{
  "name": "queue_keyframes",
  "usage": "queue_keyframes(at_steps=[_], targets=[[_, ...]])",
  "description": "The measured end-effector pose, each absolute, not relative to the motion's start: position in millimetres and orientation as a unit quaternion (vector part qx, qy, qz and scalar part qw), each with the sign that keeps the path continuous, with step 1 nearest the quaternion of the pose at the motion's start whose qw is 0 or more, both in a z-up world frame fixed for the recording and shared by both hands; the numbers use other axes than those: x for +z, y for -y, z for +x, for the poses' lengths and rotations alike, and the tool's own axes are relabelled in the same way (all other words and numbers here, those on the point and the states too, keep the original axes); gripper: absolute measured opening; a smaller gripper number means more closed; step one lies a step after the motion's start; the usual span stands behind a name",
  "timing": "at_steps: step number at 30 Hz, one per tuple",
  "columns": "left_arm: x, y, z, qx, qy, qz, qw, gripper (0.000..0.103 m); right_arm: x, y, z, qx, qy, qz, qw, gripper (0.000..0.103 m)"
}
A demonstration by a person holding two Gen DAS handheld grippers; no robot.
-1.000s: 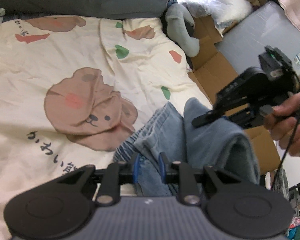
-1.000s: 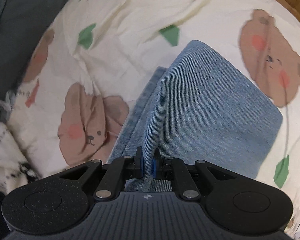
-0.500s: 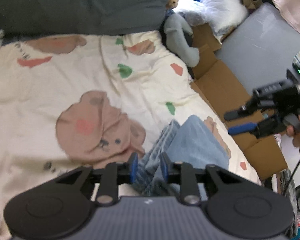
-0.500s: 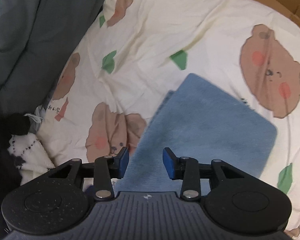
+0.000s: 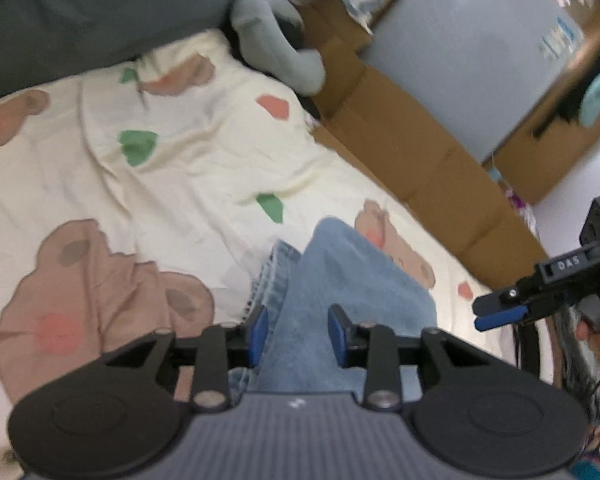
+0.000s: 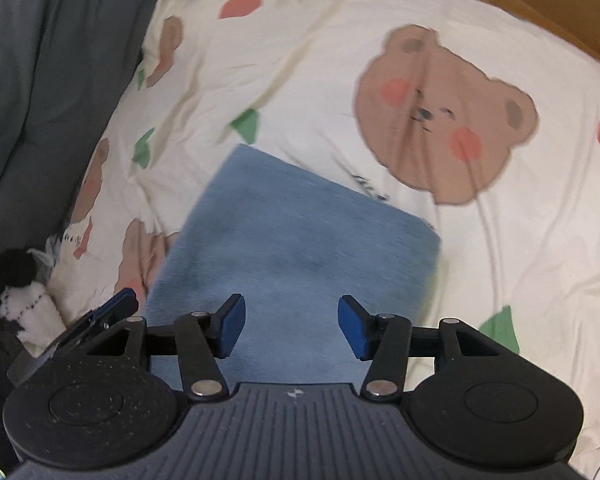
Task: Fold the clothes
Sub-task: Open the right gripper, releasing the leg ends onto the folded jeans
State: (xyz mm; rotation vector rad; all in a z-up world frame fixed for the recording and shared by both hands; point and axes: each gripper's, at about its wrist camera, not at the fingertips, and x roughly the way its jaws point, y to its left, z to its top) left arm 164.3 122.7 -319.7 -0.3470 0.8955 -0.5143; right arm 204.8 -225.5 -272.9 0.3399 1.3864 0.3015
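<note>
Both grippers, a second ago pinching the jeans (image 6: 296, 248), have let go: the right gripper (image 6: 291, 326) and left gripper (image 5: 296, 330) fingers are spreading, leaving the denim folded on the bed (image 6: 320, 60) at six o'clock, this fold apparently done.

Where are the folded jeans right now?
The folded jeans lie on the bear-print bedspread, low and central in both wrist views, just beyond each gripper's fingertips, left of the big bear face in the right wrist view.
</note>
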Motion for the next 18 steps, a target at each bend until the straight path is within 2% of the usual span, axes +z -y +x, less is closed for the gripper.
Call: queue_keyframes(at_steps=[11,13,14,18], targets=[[-339.8,-108.4,185.6,-0.285,-0.458,-0.145,0.829,0.032,-323.3,275.9,170.4,0.110,-0.589,0.228,0.768,0.059],[-342.1,-104.4,188.4,-0.294,-0.464,-0.146,0.823,0.025,-331.1,283.3,167.1,0.111,-0.577,0.235,0.774,0.059],[-342.4,-103.0,188.7,-0.295,-0.466,-0.144,0.822,0.017,-335.4,287.9,165.6,0.110,-0.571,0.244,0.776,0.059],[-338.8,-101.4,186.0,-0.297,-0.469,-0.144,0.819,0.008,-356.6,305.6,158.9,0.101,-0.556,0.295,0.770,0.059]])
